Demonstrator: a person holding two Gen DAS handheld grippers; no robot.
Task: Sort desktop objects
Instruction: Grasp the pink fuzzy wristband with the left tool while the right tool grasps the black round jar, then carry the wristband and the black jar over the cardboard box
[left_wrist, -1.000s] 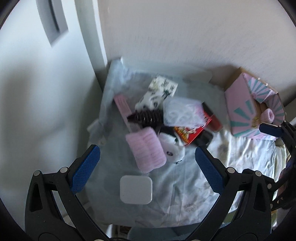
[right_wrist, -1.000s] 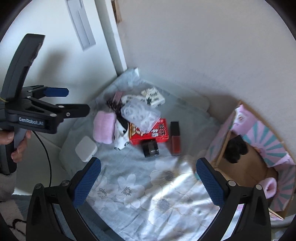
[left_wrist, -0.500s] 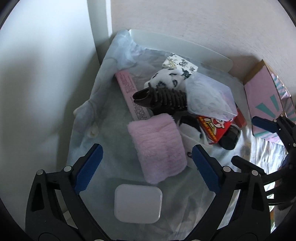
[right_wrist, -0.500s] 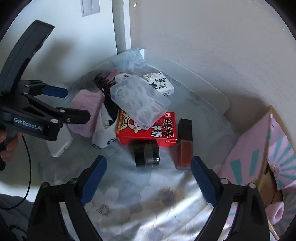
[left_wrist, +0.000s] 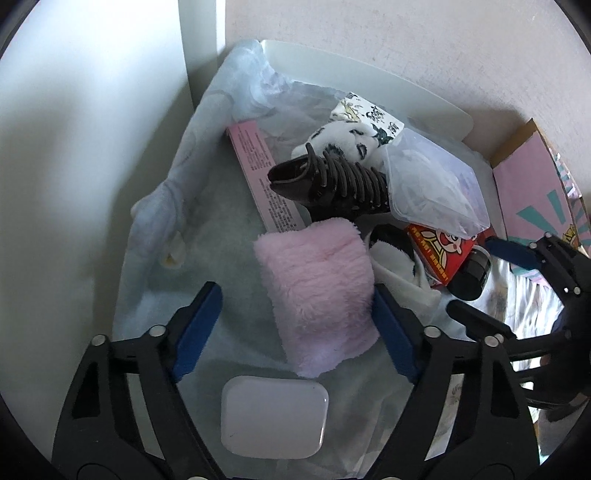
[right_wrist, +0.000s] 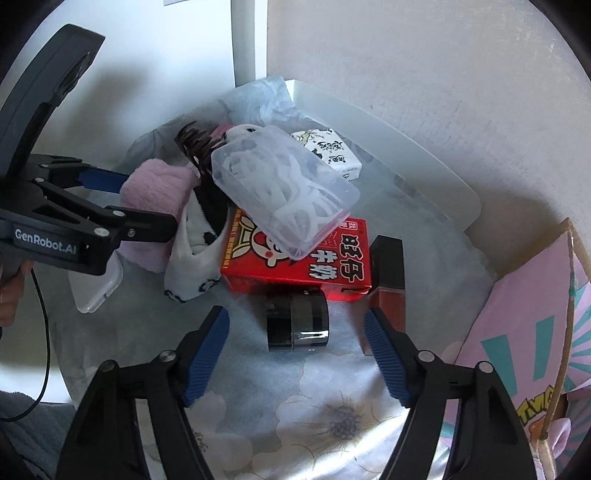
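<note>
Sorting has barely begun, by the look of it: the pink patterned box (right_wrist: 524, 332) at the far right stands open, while the whole heap sits unsorted on the floral cloth (right_wrist: 332, 417) covering the bench. Biggest in the pile, the fluffy pink cloth (left_wrist: 317, 295) lies at the left, its long axis running near to far, and the left hand-held gripper (left_wrist: 295, 325) straddles it with jaws closing, the right pad already at its edge, the left pad clear of it. Beside it the red carton (right_wrist: 295, 258) lies flat, long side running left to right, with a clear plastic case (right_wrist: 284, 192) tilted on top. The black claw clip (left_wrist: 332, 181) points its teeth upward, long axis left to right across the pink flat box (left_wrist: 262, 173). A dark red tube (right_wrist: 388, 273) lies near to far just right of the carton. Smallest target: the black jar (right_wrist: 297, 321) on its side, axis left to right, between the right hand-held gripper (right_wrist: 297, 350) pads, which are closing but not yet touching it. The white case (left_wrist: 273, 417) waits nearest. Everything remains to be sorted.
</note>
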